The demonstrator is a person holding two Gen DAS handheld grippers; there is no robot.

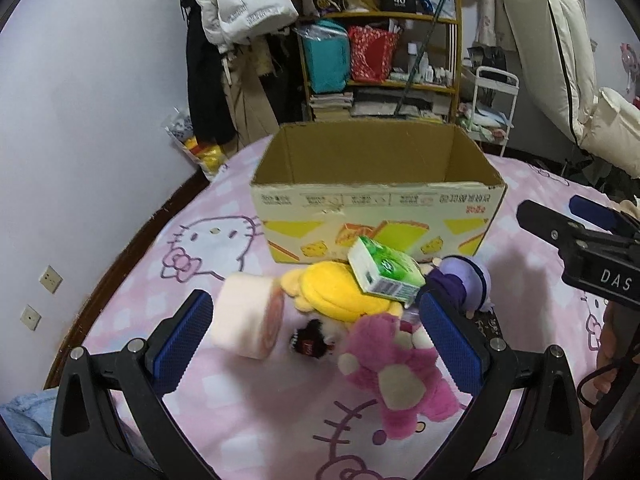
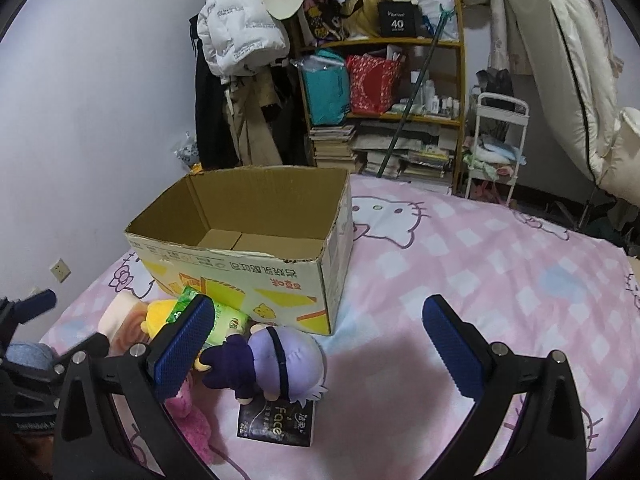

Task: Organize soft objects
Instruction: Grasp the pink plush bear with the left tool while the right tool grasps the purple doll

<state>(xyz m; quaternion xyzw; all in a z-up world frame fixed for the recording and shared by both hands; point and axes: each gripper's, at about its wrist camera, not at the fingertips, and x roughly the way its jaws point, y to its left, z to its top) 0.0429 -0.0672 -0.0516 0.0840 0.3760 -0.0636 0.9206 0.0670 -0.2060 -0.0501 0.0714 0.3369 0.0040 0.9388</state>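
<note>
A wooden shelf unit stands against the far wall beyond the bed's far edge. Its middle shelf holds a teal bag beside a red bag, with small bottles at the right end; stacked books and papers fill the bottom. A black box marked 40 sits on top. A white puffer jacket hangs left of the shelves, a white trolley stands to their right, and two wall sockets show on the left wall.
</note>
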